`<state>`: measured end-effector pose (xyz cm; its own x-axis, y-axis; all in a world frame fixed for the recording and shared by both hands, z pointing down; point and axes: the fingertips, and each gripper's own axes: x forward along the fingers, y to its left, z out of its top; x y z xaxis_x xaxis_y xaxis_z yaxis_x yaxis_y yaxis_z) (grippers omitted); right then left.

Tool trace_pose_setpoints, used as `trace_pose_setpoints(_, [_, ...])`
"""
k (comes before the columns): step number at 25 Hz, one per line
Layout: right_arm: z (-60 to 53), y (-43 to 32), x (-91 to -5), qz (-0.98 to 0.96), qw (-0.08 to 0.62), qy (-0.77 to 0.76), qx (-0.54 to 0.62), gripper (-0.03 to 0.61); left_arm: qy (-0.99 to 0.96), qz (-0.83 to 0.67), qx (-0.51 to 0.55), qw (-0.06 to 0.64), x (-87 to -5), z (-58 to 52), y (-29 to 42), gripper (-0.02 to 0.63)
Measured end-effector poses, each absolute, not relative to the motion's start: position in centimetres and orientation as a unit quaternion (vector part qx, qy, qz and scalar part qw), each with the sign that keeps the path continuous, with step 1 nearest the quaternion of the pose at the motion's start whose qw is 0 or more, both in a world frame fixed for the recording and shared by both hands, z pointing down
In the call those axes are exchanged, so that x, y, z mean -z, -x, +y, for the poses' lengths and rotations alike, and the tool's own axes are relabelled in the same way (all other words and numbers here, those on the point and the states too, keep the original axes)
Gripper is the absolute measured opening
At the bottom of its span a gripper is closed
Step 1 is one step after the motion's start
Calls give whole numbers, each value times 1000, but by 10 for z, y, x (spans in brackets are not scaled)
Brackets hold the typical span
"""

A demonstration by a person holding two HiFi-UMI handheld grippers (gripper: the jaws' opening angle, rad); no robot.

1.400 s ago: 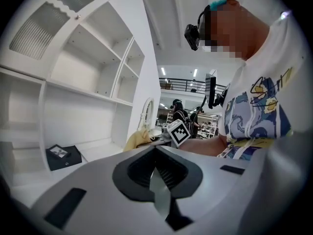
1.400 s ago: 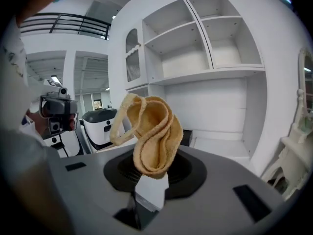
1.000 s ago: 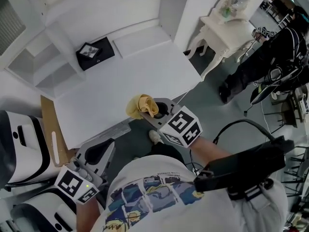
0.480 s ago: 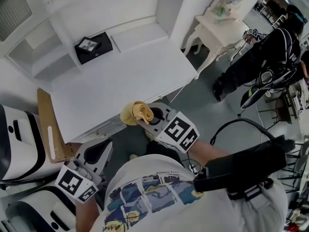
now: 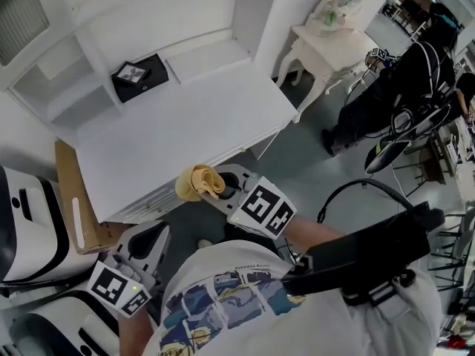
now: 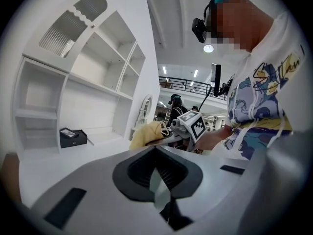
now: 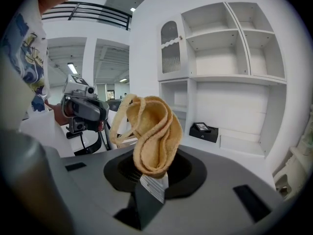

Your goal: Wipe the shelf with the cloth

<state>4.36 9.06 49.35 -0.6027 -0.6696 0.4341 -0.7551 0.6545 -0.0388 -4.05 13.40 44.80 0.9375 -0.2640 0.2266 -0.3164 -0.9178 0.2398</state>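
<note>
A crumpled yellow cloth [image 5: 199,182] hangs in my right gripper [image 5: 220,187], which is shut on it just off the front edge of the white desk top [image 5: 178,132]. In the right gripper view the cloth [image 7: 151,131] stands up from the jaws [image 7: 151,174], facing the white shelf unit [image 7: 230,106]. The shelf unit [image 5: 215,54] rises behind the desk top. My left gripper [image 5: 142,245] is low at the left, off the desk, shut on nothing [image 6: 159,190]. From there the cloth [image 6: 146,133] and right gripper [image 6: 188,126] show ahead.
A black box [image 5: 136,76] sits on the low shelf at the left. A cardboard sheet [image 5: 70,199] and white machines [image 5: 30,213] stand left of the desk. A small white table [image 5: 326,39] and a person in black [image 5: 401,87] are to the right.
My right gripper has drawn back a little with the cloth, from over the desk's front edge to just off it. The left gripper has hardly moved.
</note>
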Motion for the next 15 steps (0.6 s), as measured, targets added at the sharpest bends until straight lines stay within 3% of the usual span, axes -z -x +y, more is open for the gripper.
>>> trace_pose_setpoints(15, [108,-24,-493,-886,199,-403,-110,107,-976,-136,-93,141,-452,150,57,12])
